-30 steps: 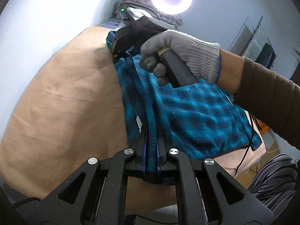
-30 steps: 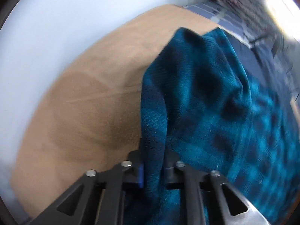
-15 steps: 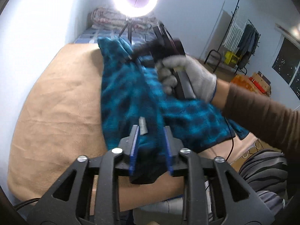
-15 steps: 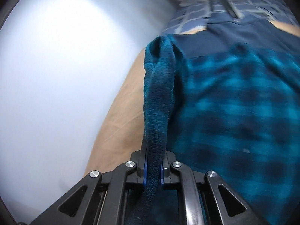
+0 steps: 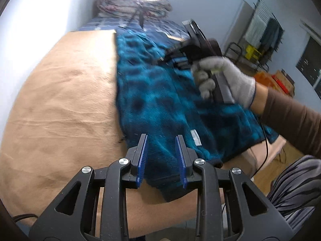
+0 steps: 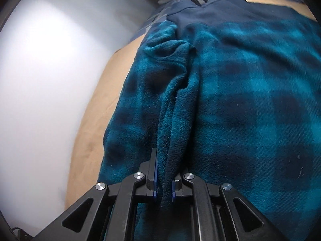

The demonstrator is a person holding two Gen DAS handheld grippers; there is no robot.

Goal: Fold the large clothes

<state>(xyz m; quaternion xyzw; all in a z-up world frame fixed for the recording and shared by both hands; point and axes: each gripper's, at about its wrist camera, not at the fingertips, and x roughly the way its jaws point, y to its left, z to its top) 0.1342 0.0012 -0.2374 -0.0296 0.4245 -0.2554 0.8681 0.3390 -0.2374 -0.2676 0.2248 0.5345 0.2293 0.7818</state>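
Left wrist view: the blue plaid fleece (image 5: 160,108) is seen lying unpinched between the spread jaws of the left gripper (image 5: 161,158), while a fold is pinched at lower centre by the right gripper (image 6: 164,180).

My left gripper (image 5: 161,156) stands with its jaws parted above the near hem of the blue plaid fleece garment (image 5: 160,104); the pads are clear of the cloth. The garment lies on the tan blanket (image 5: 60,110). Ahead to my right, a gloved hand (image 5: 226,80) holds the right gripper (image 5: 172,55) over the fleece.
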